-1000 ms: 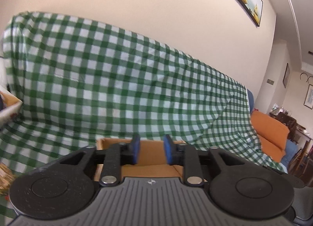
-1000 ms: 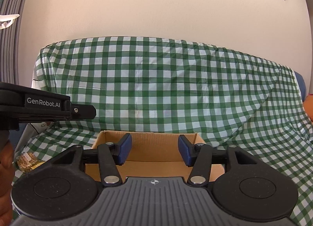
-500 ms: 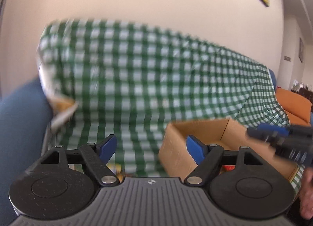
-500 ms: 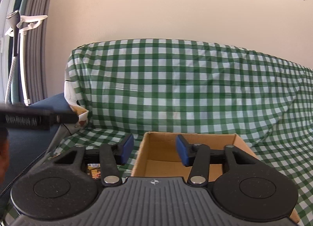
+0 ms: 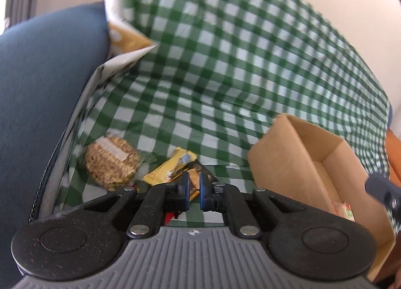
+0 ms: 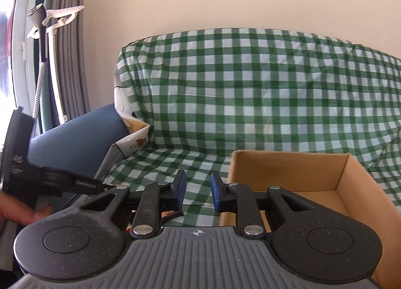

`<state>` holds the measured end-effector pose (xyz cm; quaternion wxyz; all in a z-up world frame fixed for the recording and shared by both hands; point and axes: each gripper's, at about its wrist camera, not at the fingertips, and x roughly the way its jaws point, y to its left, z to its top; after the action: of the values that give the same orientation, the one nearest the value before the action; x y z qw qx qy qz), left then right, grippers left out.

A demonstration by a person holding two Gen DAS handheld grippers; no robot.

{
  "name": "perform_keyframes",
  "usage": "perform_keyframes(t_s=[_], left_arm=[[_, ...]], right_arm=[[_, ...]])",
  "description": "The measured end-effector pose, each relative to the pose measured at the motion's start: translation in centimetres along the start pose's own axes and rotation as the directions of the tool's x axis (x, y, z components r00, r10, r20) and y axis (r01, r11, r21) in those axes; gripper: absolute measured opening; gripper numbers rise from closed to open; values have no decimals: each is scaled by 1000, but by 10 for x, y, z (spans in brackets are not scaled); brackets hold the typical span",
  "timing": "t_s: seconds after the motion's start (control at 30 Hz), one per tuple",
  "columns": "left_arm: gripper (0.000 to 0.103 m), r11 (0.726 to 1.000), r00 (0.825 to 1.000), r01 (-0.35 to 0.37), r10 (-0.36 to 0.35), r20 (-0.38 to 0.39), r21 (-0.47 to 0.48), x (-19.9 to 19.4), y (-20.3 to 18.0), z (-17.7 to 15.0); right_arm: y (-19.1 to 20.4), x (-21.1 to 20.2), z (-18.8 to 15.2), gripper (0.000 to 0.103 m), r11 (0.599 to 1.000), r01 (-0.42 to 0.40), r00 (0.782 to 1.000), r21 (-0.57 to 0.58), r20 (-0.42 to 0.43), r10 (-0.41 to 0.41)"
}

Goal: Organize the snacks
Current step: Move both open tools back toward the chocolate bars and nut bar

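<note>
The left gripper (image 5: pixel 193 187) tilts downward, its blue pads (image 5: pixel 185 186) drawn close together with only a narrow slit between them; whether anything is pinched there cannot be told, as the view is blurred. The right gripper (image 6: pixel 198 192) points more nearly level, its jaws closing with a clear gap left between the blue pads (image 6: pixel 181 190) and nothing in that gap. From the right wrist view the left gripper's black body shows at the near left, gripped from below by the person's left hand (image 6: pixel 17 213), of which only fingers show. From the left wrist view a blurred bit of the right gripper shows at the far right edge
</note>
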<state>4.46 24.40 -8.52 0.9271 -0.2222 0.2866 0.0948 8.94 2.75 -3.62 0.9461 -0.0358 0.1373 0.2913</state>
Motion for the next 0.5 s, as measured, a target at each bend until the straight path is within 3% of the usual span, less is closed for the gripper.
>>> perform_keyframes(t_s=[0.23, 0.3, 0.37, 0.43, 0.5], left_arm=[[13, 995, 995, -90, 88, -36, -47, 22, 19, 3], [22, 993, 993, -106, 103, -52, -54, 28, 21, 3], [41, 992, 993, -113, 110, -46, -55, 33, 23, 4], [50, 992, 992, -119, 117, -43, -44, 38, 22, 5], [51, 992, 992, -122, 120, -38, -30, 45, 21, 8]], right_arm=[[32, 31, -3, 23, 996, -80, 996, -35, -39, 79], [39, 40, -4, 23, 995, -91, 994, -38, -58, 89], [44, 50, -6, 23, 995, -94, 992, -32, -84, 91], [50, 58, -9, 23, 996, -88, 991, -27, -106, 84], [54, 66, -11, 24, 997, -81, 989, -21, -129, 78]])
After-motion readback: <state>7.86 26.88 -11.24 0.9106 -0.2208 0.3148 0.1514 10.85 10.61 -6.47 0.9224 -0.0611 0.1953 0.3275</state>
